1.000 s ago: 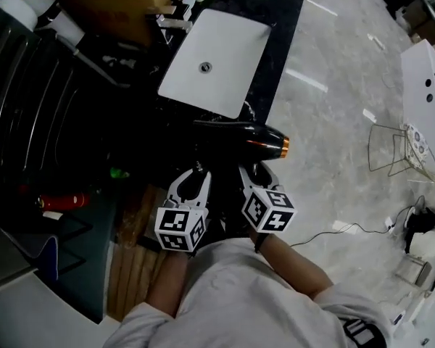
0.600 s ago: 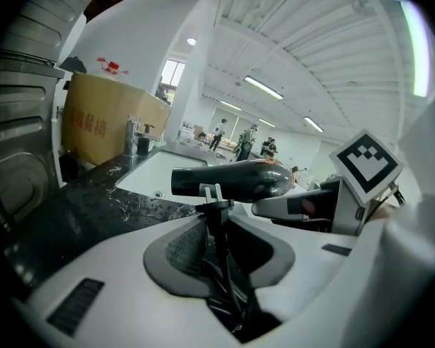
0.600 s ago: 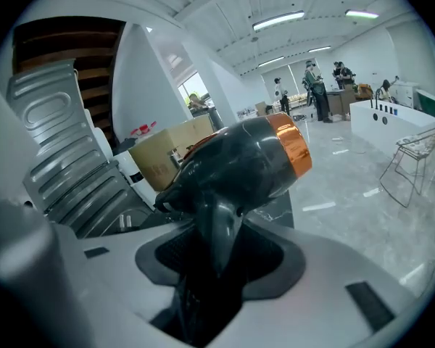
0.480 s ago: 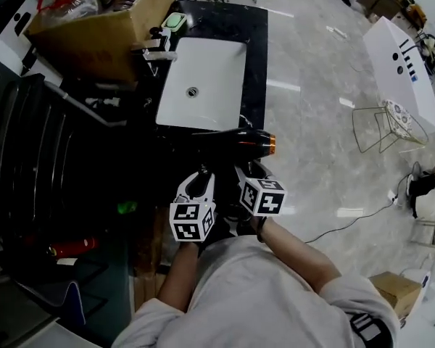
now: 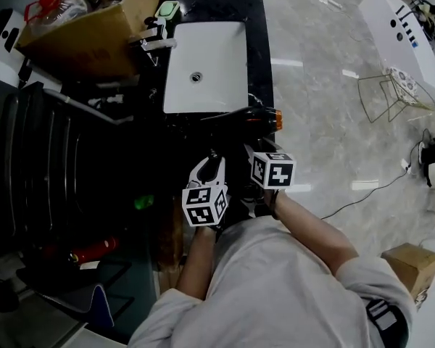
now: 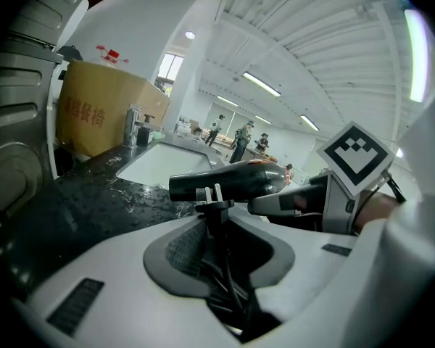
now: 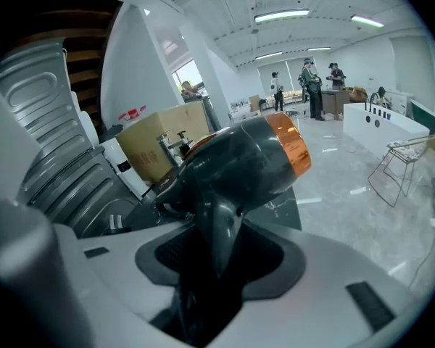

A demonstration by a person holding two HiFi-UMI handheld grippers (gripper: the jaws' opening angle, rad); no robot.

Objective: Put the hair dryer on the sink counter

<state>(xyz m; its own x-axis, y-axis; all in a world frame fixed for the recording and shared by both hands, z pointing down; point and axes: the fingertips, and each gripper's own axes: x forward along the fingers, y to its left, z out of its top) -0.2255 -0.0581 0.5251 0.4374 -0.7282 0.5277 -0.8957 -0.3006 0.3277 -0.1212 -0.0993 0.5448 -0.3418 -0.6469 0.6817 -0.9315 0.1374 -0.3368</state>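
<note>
The right gripper point(image 7: 216, 263) pinches the dryer point(image 7: 235, 158) by its handle, holding it level above the counter point(image 5: 258, 42), just on the person's side of the sink point(image 5: 206, 64). The left gripper point(image 6: 217, 234), further from the sink, is clamped on the dryer's plug point(image 6: 212, 196).

The hair dryer point(image 5: 250, 114) is glossy black with an orange ring point(image 5: 278, 119) at one end. It is held level, crosswise at the near end of the sink counter point(image 5: 257, 42), a black stone top with a white basin point(image 5: 206, 64). The ringed end sticks out past the counter's edge. Its handle points down, clamped in the right gripper point(image 5: 255, 152). Its two-pronged plug point(image 6: 212, 198) stands upright in the left gripper point(image 5: 212, 164).
</note>
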